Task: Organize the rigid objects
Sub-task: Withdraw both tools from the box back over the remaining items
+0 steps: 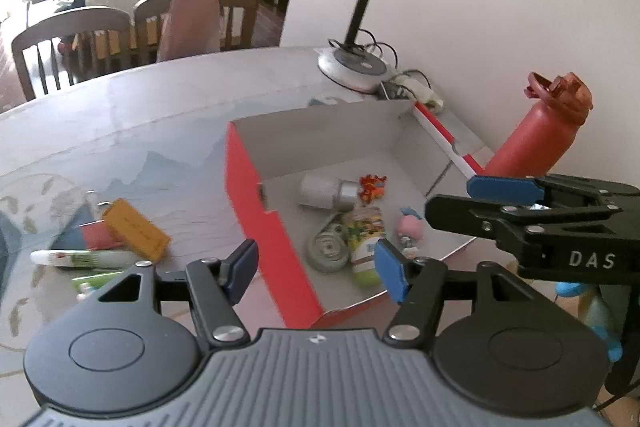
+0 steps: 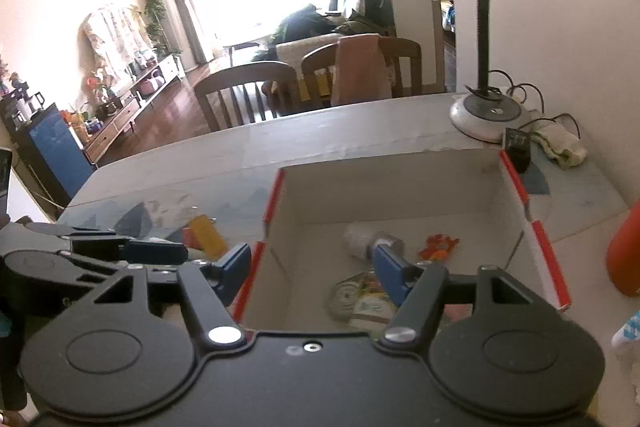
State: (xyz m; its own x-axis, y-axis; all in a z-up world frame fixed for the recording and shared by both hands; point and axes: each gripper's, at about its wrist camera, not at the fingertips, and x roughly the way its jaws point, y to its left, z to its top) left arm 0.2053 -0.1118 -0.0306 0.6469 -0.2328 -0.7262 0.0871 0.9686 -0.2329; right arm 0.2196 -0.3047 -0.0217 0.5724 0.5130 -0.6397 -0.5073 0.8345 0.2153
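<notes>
The left hand-held gripper [image 1: 318, 273] hangs above the near left corner of the red-and-white box [image 1: 256, 211], its blue pads set fairly wide with nothing between them; the right hand-held gripper [image 2: 310, 273] is likewise spread and empty, hovering over the same corner of the box, and in the left wrist view it reaches in from the right edge above the box's right rim; inside the box, on its white floor, lie a white and silver cylinder [image 1: 326, 191], a small orange figure [image 1: 373, 189], a round grey tape dispenser [image 1: 329, 247], a colourful printed bottle with a green end [image 1: 365, 243] and a small pink toy [image 1: 411, 227], all gathered toward the near half; outside the box, on the table [image 1: 160, 115] to its left, rest a yellow block [image 1: 136, 229] lying over a red card [image 1: 98, 235], with a white tube [image 1: 86, 259] and a green tube [image 1: 94, 281] nearer the camera; a red water bottle [image 1: 540, 131] stands just beyond the box's right wall, and a desk lamp [image 1: 354, 67] sits at the table's far corner by the wall.
</notes>
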